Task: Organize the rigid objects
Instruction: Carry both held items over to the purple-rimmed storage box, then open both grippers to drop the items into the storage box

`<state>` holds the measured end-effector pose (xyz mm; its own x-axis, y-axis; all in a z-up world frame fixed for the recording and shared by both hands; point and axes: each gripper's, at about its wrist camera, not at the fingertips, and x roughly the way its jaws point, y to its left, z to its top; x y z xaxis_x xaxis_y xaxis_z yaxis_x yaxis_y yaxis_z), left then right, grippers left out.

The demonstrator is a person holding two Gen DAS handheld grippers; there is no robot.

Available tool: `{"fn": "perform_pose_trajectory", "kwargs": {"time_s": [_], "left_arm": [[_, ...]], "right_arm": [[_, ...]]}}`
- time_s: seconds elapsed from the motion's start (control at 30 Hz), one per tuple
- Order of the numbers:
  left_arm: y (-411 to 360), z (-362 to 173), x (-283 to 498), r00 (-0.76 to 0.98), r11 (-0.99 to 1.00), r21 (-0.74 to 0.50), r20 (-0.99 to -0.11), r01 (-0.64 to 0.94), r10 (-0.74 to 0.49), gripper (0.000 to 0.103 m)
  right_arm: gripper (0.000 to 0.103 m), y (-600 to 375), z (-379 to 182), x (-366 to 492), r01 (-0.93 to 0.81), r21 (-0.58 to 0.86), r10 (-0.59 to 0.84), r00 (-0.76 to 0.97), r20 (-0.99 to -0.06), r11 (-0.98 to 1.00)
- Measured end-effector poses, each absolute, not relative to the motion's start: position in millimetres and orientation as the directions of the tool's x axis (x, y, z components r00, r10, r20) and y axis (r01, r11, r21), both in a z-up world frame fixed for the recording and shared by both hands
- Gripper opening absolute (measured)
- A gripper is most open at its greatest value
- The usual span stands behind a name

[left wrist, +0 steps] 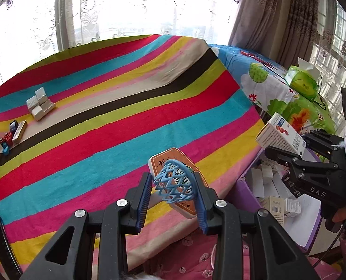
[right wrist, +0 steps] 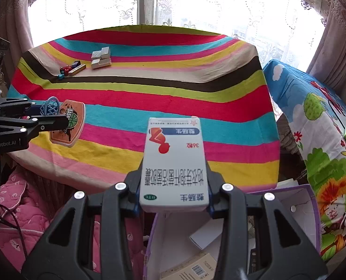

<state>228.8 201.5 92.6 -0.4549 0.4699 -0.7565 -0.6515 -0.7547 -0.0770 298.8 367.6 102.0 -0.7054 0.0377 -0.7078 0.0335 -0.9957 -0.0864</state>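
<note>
Closest to us, our left gripper (left wrist: 173, 186) is clamped on a toy basketball hoop (left wrist: 175, 182), held over the near edge of the striped table (left wrist: 126, 116). Our right gripper (right wrist: 174, 186) grips a white medicine box (right wrist: 174, 163) above the near right corner, over an open purple bin (right wrist: 308, 200). Way back by the far left edge sit some silver blocks (left wrist: 40, 103) and small toy cars (left wrist: 8, 137).
</note>
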Motion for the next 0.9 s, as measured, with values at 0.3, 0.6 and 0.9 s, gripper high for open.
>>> {"fn": "perform_pose_trajectory", "kwargs": {"time_s": [0.3,0.6,0.9], "left_arm": [[309,81,265,-0.232,-0.542,-0.12,-0.812,-0.832,0.535,0.036],[363,62,291,0.035,-0.356,-0.332,-0.772,-0.873,0.634,0.044],[301,48,239,-0.156,-0.549,-0.276,-0.774,-0.789,0.614,0.083]], "right_arm": [[0.044,463,87,348,-0.209,-0.074,0.194,-0.645,-0.739,-0.975],[0.045,508,79,373,-0.335,-0.191,0.355,-0.547,-0.758,-0.923],[0.08,489,90,345,-0.341,-0.22,0.386,-0.561,-0.733,-0.914]]}}
